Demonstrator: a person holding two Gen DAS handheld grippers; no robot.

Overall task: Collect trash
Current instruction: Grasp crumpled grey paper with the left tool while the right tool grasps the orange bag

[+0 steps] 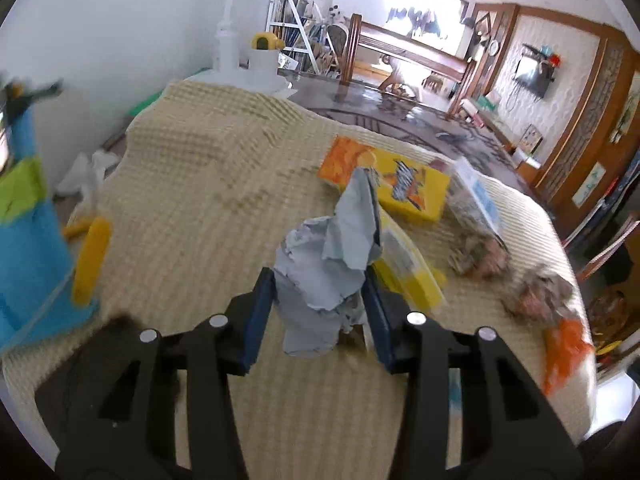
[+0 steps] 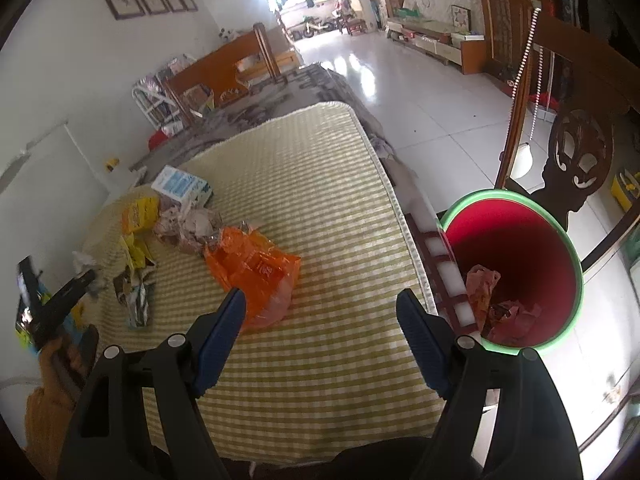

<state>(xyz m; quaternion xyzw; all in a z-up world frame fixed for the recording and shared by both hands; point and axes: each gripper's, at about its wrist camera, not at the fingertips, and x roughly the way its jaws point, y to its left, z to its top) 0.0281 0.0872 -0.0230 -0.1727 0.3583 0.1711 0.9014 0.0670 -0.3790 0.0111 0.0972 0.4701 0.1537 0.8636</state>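
Gripping a crumpled grey paper wrapper (image 1: 324, 276), the left gripper (image 1: 320, 300) held it just above the checked table (image 1: 192, 184); the right gripper (image 2: 320, 312) stood wide and empty. Remaining on the table, near to far: orange plastic bag (image 2: 256, 272), yellow packets (image 2: 136, 224), crumpled scraps (image 2: 188, 224), pale blue carton (image 2: 180, 186). Bin (image 2: 576, 280), red inside, green-rimmed, beside the table edge, held a few wrappers. Judged under halfway.

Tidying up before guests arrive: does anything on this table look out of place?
Yes. Litter lies on the checked tablecloth: an orange plastic bag, crumpled yellow wrappers and a blue-and-white carton. The left gripper already holds crumpled grey paper.
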